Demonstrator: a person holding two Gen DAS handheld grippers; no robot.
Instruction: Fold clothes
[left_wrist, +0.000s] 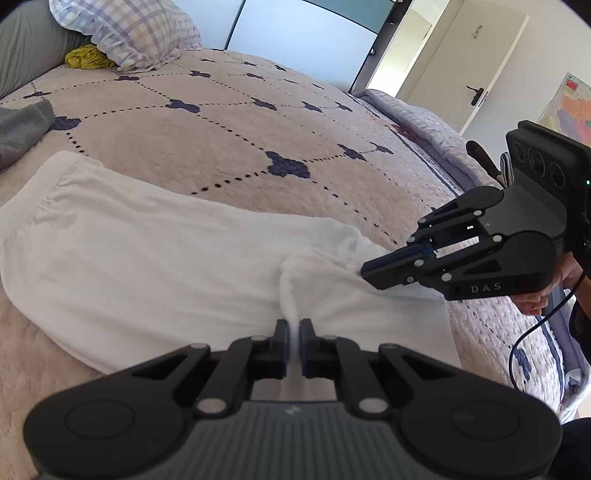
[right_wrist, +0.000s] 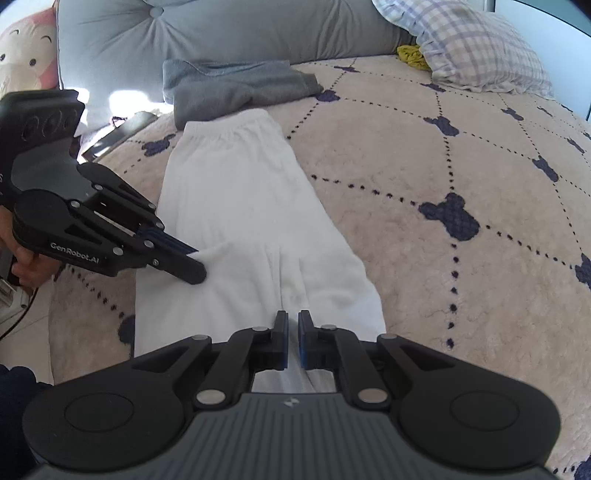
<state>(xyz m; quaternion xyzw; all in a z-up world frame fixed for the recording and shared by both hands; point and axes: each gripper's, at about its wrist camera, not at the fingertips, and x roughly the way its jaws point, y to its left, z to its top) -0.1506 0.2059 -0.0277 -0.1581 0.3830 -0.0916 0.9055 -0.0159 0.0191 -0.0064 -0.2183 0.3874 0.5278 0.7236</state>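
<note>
White trousers (left_wrist: 155, 251): one pair, laid flat along the bed (left_wrist: 229, 147), filling the lower left and centre of the left wrist view; elastic waistband at the far end, seen at upper centre of the right wrist view (right_wrist: 229, 125). Fabric is gathered into a ridge at the near end in both views.

Left gripper (left_wrist: 294, 328): bottom centre of its own view, jaws pressed together with only a thin strip of white cloth between the blue pads, pinching a fold of the trousers. In the right wrist view the same gripper (right_wrist: 195, 271) enters from the left edge, tip down on the left edge of the trousers.

Right gripper (right_wrist: 293, 325): bottom centre of its own view, jaws likewise pressed nearly together on a ridge of the white fabric. In the left wrist view it (left_wrist: 365, 273) comes in from the right, tip at the bunched right edge of the trousers. A hand (left_wrist: 543, 295) holds its handle at the right edge; a black cable (left_wrist: 532, 332) hangs below.

Bed cover: pale pink fleece with dotted navy diamond lines and navy bear-shaped marks.

Grey garment (right_wrist: 236, 88): folded, lying just beyond the waistband, upper centre of the right wrist view.

Checked pillow (left_wrist: 136, 29): upper left of the left wrist view, with a yellow cloth (left_wrist: 88, 59) beside it.

Grey cushion (right_wrist: 207, 29): along the top of the right wrist view.

Door (left_wrist: 480, 66): white, with dark handle, upper right of the left wrist view.
</note>
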